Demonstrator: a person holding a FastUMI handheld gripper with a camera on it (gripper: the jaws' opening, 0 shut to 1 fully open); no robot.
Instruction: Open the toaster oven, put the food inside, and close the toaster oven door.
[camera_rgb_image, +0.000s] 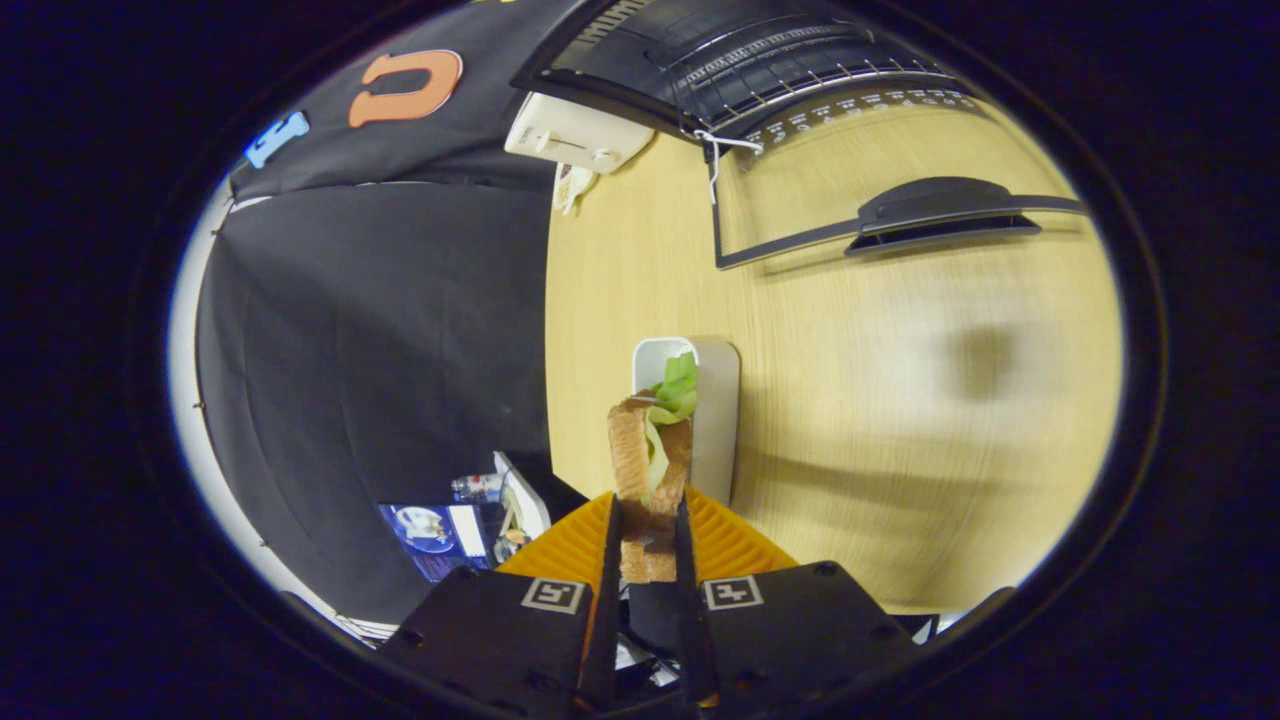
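Now my pale wooden table (900, 400), then the black toaster oven (760, 60) beyond, glass door (850, 190) down flat; small white tray (715, 400) just ahead; my claw (650, 540) pinches the brown bread-and-lettuce sandwich (645, 470) on both sides. Carrying step, I reckon: next, ease it over the door onto the rack

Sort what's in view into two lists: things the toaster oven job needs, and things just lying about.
Needed for the job:
sandwich, clamped between the gripper fingers
toaster oven, door open, rack showing

Lying about:
white tray beyond the sandwich
white appliance beside the oven
bottle off the table
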